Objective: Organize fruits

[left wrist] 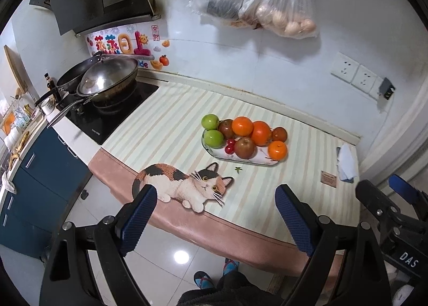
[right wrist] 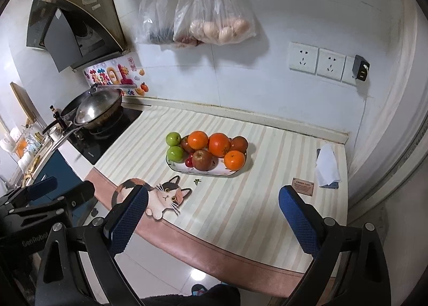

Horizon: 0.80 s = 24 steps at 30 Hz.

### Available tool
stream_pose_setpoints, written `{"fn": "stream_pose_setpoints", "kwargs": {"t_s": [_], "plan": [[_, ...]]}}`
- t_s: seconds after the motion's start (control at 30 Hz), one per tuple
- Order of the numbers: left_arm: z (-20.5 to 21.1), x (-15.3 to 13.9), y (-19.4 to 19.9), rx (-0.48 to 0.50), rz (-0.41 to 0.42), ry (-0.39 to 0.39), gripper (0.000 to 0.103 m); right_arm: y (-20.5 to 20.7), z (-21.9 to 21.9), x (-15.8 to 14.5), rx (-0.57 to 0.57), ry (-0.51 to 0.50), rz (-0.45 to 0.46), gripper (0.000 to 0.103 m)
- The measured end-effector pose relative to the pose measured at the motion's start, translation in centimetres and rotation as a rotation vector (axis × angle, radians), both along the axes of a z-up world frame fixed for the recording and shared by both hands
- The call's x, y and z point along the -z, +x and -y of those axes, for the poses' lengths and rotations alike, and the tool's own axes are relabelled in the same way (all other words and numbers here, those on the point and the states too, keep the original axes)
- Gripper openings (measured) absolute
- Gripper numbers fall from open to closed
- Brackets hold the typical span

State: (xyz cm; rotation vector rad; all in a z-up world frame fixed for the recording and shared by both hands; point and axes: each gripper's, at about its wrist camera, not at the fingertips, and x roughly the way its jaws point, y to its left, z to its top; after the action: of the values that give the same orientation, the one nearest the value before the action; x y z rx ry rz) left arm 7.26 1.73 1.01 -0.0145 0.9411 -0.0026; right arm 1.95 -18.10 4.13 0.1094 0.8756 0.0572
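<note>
A white oval plate (left wrist: 263, 162) (right wrist: 184, 170) sits on the striped counter mat, piled with fruit: two green apples (left wrist: 213, 138) (right wrist: 175, 154), red apples (left wrist: 244, 147) (right wrist: 203, 159), several oranges (left wrist: 242, 126) (right wrist: 234, 160) and small red cherries (left wrist: 229, 148) (right wrist: 189, 162). My left gripper (left wrist: 216, 193) is open and empty, held back over the counter's front edge, well short of the plate. My right gripper (right wrist: 214, 196) is open and empty, also near the front edge. Each gripper shows at the side of the other's view.
A stove with a wok and lid (left wrist: 107, 81) stands at the left. A folded white cloth (right wrist: 327, 165) lies at the right by the wall. Plastic bags (right wrist: 214, 25) hang on the wall above. A small green stem (left wrist: 238, 169) lies in front of the plate.
</note>
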Motion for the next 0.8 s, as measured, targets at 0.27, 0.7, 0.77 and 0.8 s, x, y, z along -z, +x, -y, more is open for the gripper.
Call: {"fn": "stream_pose_setpoints", "kwargs": {"t_s": [0.27, 0.7, 0.77, 0.8], "plan": [[-0.5, 3.7, 4.2, -0.048, -0.044, 0.014, 0.094, 4.5, 0.7, 3.4, 0.022, -0.011, -0.030, 0.100], [0.4, 7.9, 8.8, -0.057, -0.092, 0.072, 0.094, 11.0, 1.0, 8.4, 0.031, -0.026, -0.074, 0.100], [0.5, 8.2, 9.1, -0.057, -0.094, 0.076, 0.094, 11.6, 1.0, 8.9, 0.034, -0.024, -0.078, 0.100], [0.6, 8.3, 9.3, -0.055, -0.097, 0.075, 0.094, 11.8, 1.0, 9.2, 0.035, -0.026, -0.081, 0.100]]}}
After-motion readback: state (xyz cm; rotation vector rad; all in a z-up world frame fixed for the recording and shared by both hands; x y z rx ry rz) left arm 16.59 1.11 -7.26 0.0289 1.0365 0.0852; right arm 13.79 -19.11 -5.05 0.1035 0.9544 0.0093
